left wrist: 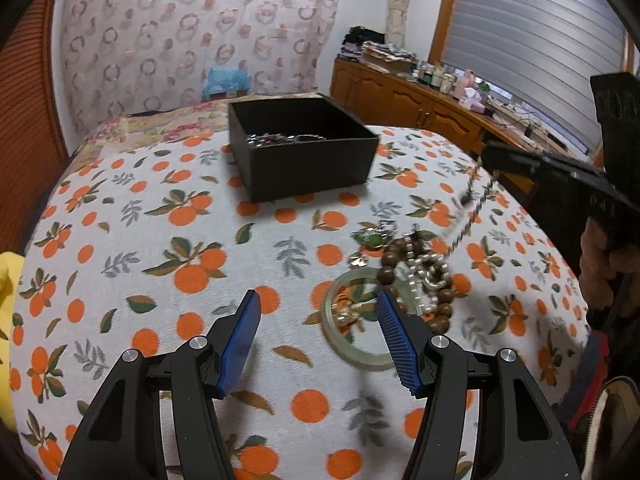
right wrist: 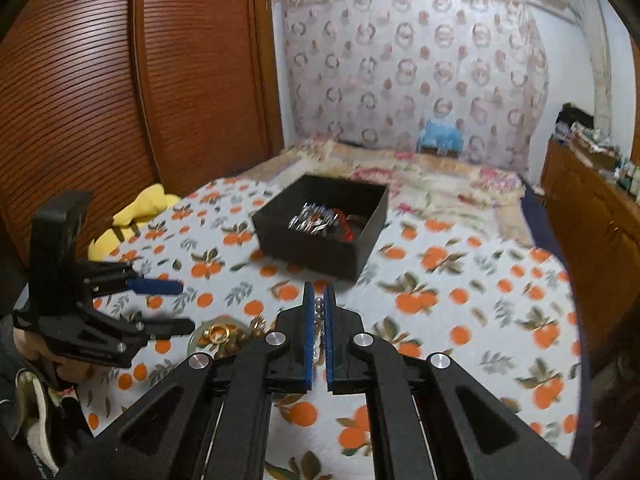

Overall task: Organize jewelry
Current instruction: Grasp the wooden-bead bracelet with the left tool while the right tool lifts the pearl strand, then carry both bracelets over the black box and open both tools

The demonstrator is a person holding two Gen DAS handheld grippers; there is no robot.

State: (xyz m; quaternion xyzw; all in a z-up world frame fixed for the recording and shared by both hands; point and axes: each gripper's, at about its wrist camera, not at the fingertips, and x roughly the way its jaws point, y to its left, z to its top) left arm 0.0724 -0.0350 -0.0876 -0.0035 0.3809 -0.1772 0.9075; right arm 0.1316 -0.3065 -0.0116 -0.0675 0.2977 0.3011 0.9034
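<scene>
A black open box (left wrist: pixel 304 148) with several jewelry pieces inside stands on the orange-print cloth; it also shows in the right wrist view (right wrist: pixel 324 226). A pile of jewelry lies near me: a pale green bangle (left wrist: pixel 352 356), brown wooden beads (left wrist: pixel 404 256) and a silver bead bracelet (left wrist: pixel 430 272). My left gripper (left wrist: pixel 318 300) is open and empty, just above the cloth beside the bangle. My right gripper (right wrist: pixel 319 292) is shut on a silver bead chain (left wrist: pixel 472 208), which hangs from its tips above the pile and is blurred.
A yellow soft item (right wrist: pixel 136 212) lies at the cloth's left edge. A wooden sideboard (left wrist: pixel 424 104) loaded with clutter runs along the right. A wooden louvred wardrobe (right wrist: pixel 120 80) stands on the left. A bed with floral cover (right wrist: pixel 420 176) lies behind the box.
</scene>
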